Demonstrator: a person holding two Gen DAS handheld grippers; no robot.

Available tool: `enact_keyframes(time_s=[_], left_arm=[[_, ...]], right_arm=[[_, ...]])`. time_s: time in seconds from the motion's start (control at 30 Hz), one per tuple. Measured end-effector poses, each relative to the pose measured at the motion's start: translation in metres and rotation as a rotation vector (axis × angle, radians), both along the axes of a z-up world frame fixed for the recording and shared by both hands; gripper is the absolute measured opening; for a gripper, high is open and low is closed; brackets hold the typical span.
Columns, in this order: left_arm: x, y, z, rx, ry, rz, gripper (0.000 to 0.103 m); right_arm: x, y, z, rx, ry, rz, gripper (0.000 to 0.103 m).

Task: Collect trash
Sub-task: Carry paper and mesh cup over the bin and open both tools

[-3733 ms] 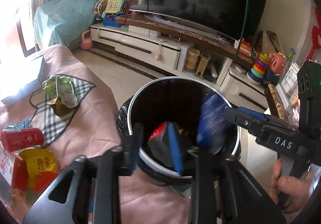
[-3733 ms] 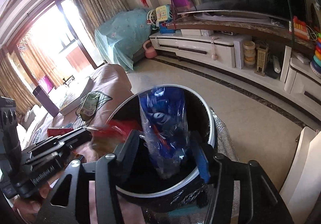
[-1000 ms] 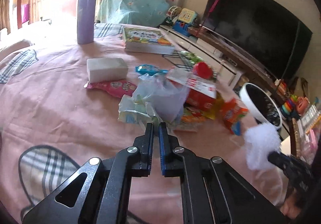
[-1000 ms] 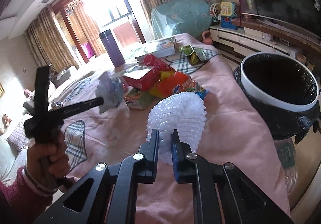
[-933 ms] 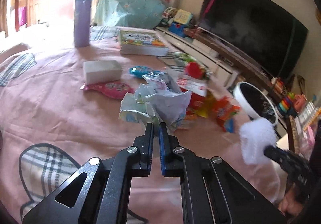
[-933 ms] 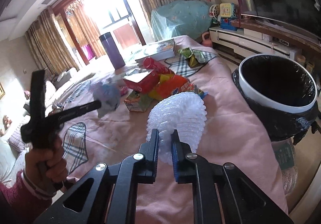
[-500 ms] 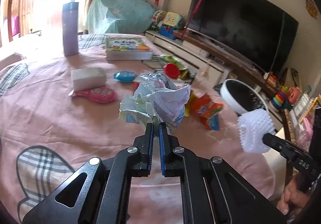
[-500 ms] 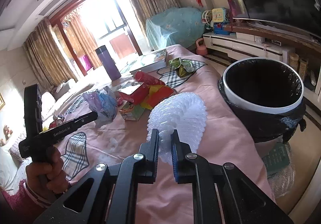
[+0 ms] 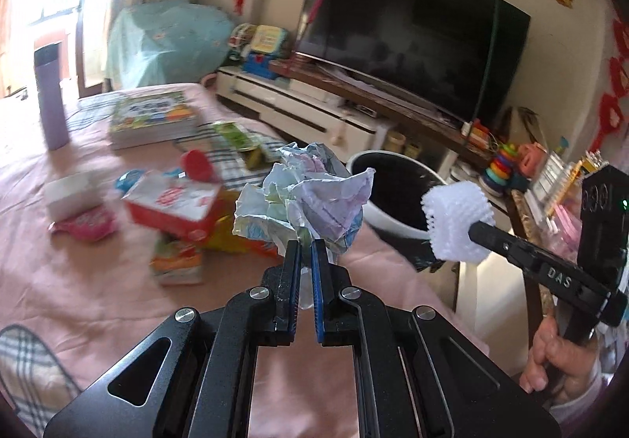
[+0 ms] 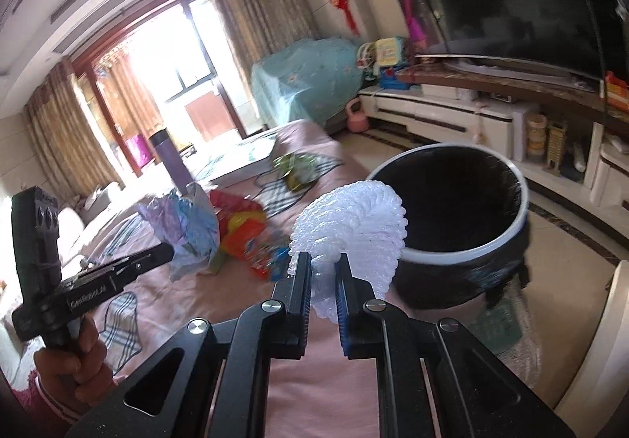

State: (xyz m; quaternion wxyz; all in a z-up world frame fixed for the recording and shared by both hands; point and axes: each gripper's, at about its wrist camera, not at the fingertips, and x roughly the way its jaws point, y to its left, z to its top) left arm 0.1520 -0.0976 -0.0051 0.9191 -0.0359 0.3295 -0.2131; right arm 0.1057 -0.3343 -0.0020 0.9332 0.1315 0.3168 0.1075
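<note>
Both loads aloft over the pink bench: left tool (image 9: 306, 255) clamped on crumpled paper (image 9: 304, 202), right tool (image 10: 323, 273) pinching white foam net (image 10: 350, 229), best released only once squarely above the bin (image 10: 507, 241).

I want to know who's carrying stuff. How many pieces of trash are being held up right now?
2. The left gripper pinches a crumpled paper wad, and the right gripper pinches a white foam net near the trash bin. More trash lies on the table.
</note>
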Motion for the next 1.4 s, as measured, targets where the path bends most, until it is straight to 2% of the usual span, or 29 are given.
enact_keyframes(time_s=[0.47, 0.73, 1.27, 1.37, 1.4], left_arm=[[0.047, -0.083, 0.002, 0.021, 0.037, -0.132, 0.005], [0.073, -0.119, -0.007, 0.037, 0.081, -0.160, 0.005], [0.108, -0.152, -0.027, 0.067, 0.146, -0.186, 0.006], [0.114, -0.156, -0.031, 0.079, 0.168, -0.189, 0.015], [0.115, -0.156, -0.032, 0.080, 0.176, -0.187, 0.023]], right_arm=[[0.041, -0.057, 0.001, -0.011, 0.019, -0.074, 0.011], [0.057, -0.070, -0.004, -0.013, 0.046, -0.075, 0.011], [0.086, -0.093, -0.025, 0.004, 0.126, -0.095, 0.016], [0.090, -0.096, -0.027, 0.002, 0.139, -0.109, 0.018], [0.091, -0.098, -0.028, 0.003, 0.144, -0.114, 0.021]])
